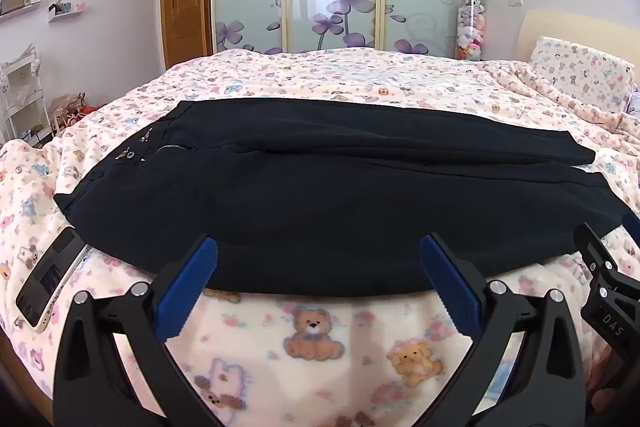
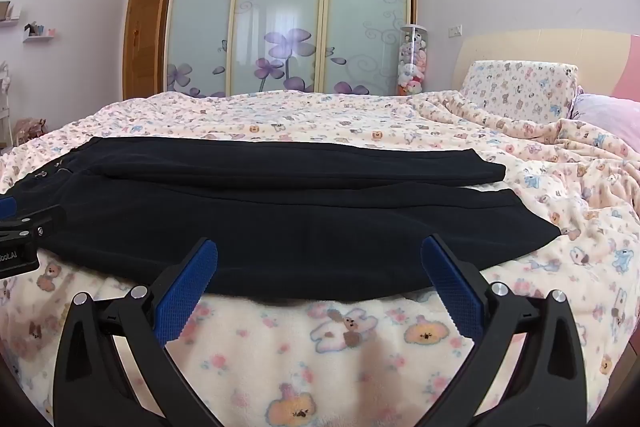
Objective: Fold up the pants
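Note:
Dark navy pants (image 1: 320, 195) lie flat across the bed, waistband with zipper and buttons (image 1: 132, 153) to the left, two leg ends to the right (image 2: 520, 219). My left gripper (image 1: 318, 259) is open, its blue pads over the near edge of the pants, holding nothing. My right gripper (image 2: 320, 259) is open too, at the near edge further along the legs, empty. The right gripper also shows at the right edge of the left wrist view (image 1: 608, 267); the left gripper shows at the left edge of the right wrist view (image 2: 24, 231).
A pink teddy-print blanket (image 1: 320, 347) covers the bed. A phone (image 1: 52, 279) lies by the waistband at the left. A pillow (image 2: 520, 91) and headboard are at the right. Sliding wardrobe doors (image 2: 288, 15) and a tube of plush toys (image 2: 414, 63) stand behind.

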Motion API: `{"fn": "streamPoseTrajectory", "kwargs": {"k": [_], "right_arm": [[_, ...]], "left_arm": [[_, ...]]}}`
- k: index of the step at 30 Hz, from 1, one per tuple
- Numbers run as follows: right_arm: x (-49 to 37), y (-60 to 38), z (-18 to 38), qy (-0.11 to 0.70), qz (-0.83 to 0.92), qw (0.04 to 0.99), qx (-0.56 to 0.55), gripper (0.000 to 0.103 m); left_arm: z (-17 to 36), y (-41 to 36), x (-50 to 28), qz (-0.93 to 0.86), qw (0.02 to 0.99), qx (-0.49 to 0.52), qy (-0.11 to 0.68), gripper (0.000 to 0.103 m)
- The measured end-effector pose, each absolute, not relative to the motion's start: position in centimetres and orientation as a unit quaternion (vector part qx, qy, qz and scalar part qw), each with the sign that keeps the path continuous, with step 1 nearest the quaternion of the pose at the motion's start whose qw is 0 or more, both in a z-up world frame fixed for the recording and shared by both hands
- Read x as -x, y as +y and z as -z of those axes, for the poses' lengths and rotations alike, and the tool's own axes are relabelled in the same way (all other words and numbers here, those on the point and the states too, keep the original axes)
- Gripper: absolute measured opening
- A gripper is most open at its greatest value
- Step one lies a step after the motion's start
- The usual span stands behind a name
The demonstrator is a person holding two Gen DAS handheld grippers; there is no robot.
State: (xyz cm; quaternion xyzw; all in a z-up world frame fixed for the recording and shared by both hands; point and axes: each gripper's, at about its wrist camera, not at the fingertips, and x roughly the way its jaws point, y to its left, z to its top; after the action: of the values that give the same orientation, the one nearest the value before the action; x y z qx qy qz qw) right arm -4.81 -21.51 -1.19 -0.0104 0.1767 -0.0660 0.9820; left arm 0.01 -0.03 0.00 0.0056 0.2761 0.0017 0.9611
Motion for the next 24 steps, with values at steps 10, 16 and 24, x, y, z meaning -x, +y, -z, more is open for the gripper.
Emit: {"fn": "streamPoseTrajectory", "kwargs": {"k": [10,16,24], "right_arm": [[4.78,-21.46,1.2,0.176,0.066,0.982,0.012,0.102],[4.77,-21.49,1.23,0.176,0.066,0.982,0.011,0.102],[4.77,-21.47,1.26,0.177,0.066,0.982,0.012,0.102]], "left_arm": [[-0.01,0.03,-0.03,0.0,0.962,-0.004,0.275,0.101],[-0.02,0.05,0.01,0.0,0.962,-0.002,0.274,0.101],[-0.03,0.06,0.02,0.0,0.962,-0.002,0.274,0.101]]}}
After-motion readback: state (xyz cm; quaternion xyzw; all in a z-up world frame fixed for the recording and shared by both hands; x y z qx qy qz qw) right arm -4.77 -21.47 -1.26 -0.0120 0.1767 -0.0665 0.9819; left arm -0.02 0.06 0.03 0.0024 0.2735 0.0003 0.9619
